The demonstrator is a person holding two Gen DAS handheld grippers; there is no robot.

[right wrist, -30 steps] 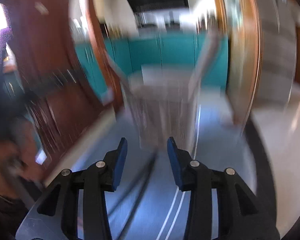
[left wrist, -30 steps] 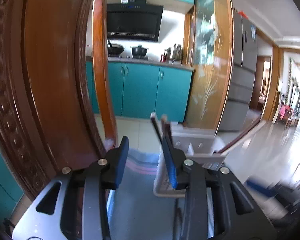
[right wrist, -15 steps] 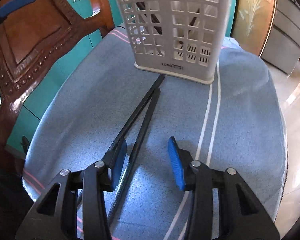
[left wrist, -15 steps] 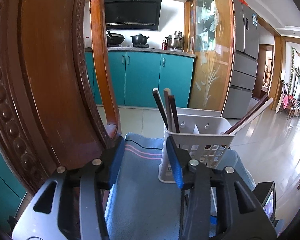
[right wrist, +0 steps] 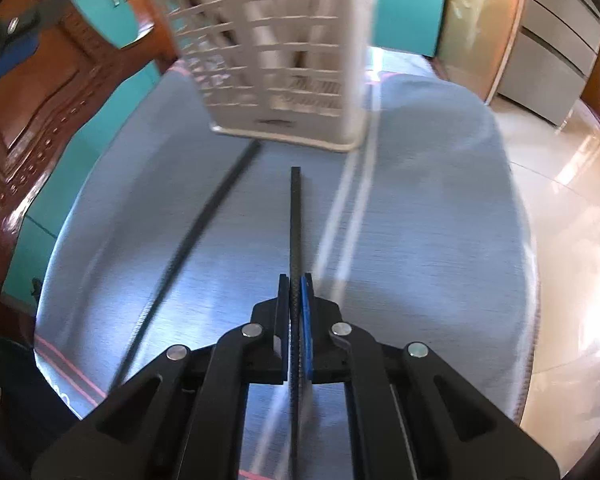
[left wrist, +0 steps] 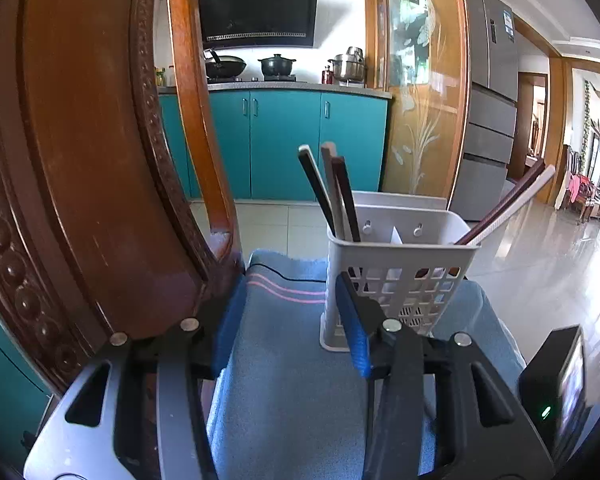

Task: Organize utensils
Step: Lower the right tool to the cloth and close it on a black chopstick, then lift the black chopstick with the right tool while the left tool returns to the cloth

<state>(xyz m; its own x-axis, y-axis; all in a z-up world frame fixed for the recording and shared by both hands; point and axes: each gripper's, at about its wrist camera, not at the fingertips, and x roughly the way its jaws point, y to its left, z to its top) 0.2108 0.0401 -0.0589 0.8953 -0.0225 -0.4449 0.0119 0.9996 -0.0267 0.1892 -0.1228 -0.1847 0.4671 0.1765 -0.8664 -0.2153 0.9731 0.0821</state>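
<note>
White basket (left wrist: 400,276): three chopsticks (left wrist: 334,196) left compartment, two right.

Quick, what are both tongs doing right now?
Left tongs: opening, nothing between them.
Right tongs: shut on a thin black chopstick.

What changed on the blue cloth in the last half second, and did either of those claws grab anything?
The right gripper closed on one black chopstick, swinging it away from the other chopstick, which remains on the blue cloth. The left gripper is opening, nothing between its jaws. The white basket stayed put.
</note>
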